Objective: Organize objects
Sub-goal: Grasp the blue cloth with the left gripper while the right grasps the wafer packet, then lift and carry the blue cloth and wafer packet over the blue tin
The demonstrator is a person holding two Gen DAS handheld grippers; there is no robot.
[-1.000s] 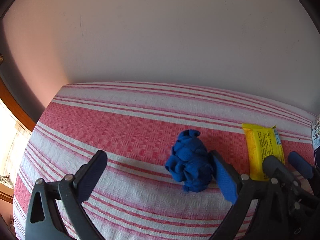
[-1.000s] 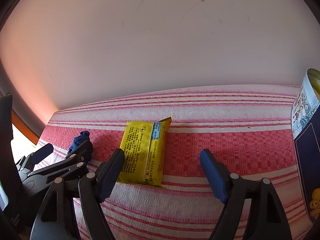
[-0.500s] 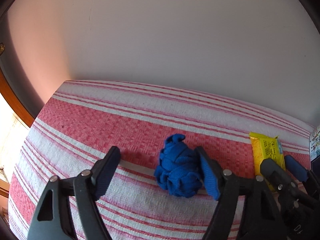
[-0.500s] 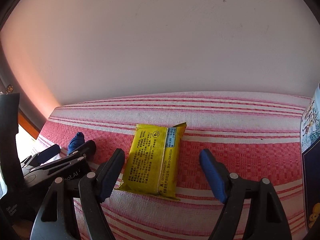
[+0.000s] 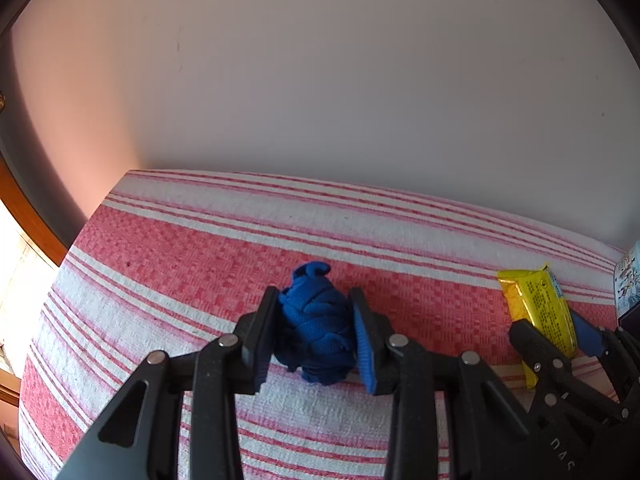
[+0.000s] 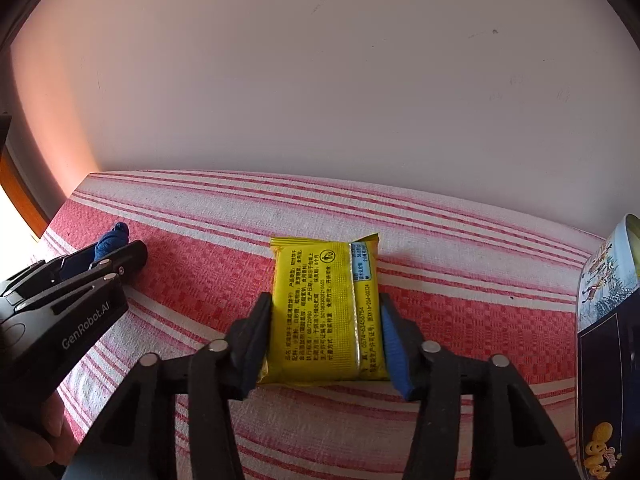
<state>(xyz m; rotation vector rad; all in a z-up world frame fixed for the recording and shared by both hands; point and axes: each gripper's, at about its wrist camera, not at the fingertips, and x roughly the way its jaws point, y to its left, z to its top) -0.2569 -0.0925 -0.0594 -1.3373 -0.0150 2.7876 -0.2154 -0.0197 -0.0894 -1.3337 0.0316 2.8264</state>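
A crumpled blue cloth bundle (image 5: 316, 328) lies on the red and white striped tablecloth (image 5: 200, 264). My left gripper (image 5: 314, 340) is shut on it, one pad pressing each side. A flat yellow snack packet (image 6: 326, 312) lies on the cloth to the right. My right gripper (image 6: 326, 342) is shut on the packet, pads against its long edges. The packet also shows in the left wrist view (image 5: 538, 308) with the right gripper on it. The left gripper (image 6: 100, 264) and the top of the blue bundle (image 6: 112, 238) show in the right wrist view.
A tall printed tin (image 6: 608, 320) stands at the right edge of the table. A plain pale wall (image 5: 320, 80) runs right behind the table's far edge. A wooden frame (image 5: 28, 216) and bright light are at the left.
Both grippers have moved forward and closed. The left one went from open beside the blue bundle to clamped on it. The right one went from open before the packet to clamped on it.
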